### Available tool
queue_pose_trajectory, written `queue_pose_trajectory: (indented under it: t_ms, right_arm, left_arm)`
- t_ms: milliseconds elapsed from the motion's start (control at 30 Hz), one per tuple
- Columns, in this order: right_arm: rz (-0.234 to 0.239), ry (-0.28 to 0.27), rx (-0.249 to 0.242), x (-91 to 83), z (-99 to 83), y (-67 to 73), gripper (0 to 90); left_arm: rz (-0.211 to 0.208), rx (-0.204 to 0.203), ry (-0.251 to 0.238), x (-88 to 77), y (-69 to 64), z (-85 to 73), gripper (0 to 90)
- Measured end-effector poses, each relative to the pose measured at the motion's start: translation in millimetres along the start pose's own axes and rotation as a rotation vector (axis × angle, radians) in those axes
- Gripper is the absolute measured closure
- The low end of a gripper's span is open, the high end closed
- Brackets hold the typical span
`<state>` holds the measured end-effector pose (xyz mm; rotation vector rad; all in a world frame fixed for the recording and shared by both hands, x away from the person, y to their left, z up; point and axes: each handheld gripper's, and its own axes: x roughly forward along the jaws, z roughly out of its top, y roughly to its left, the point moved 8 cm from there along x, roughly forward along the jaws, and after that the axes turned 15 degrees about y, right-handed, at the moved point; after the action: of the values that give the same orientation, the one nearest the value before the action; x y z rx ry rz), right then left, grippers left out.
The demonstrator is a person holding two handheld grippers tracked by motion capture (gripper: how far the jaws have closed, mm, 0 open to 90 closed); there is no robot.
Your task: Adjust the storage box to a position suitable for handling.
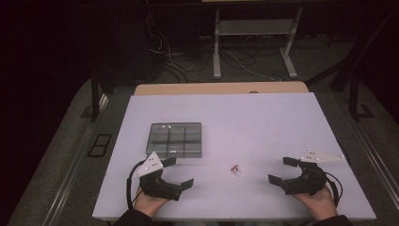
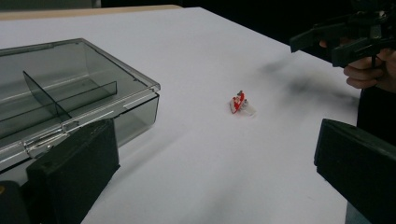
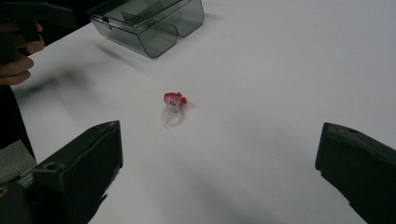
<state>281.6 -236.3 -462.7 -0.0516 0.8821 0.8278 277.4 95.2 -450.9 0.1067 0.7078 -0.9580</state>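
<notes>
Ring (image 1: 235, 168) on the table (image 1: 263, 117), near its front edge, about midway between left gripper (image 1: 181, 172) and right gripper (image 1: 280, 170), touching neither. Compartment box (image 1: 176, 140) on the table behind the left gripper, left of and behind the ring, lid closed.

The box (image 2: 70, 88) by my left gripper (image 1: 178, 173) is glossy smoky clear plastic. My table (image 1: 263, 122) looks matt, smooth white. The ring (image 3: 173, 109) between my grippers is clear and red plastic.

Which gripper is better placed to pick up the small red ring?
Probably the left gripper: the red ring lies nearer to it than to the right gripper. Both stand open and empty.
</notes>
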Motion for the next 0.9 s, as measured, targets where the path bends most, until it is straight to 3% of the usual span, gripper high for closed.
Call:
queue_pose_trajectory:
  t_ms: [433,900]
  right_arm:
    - [0.010,0.008,0.008,-1.0,-1.7,0.4,0.6]
    - [0.012,0.023,0.008,-1.1,-4.8,-0.2,0.6]
  left_arm:
    - [-0.001,-0.009,0.015,1.5,0.8,-1.8,0.0]
    - [-0.031,-0.030,0.052,-0.4,-3.1,-2.8,0.0]
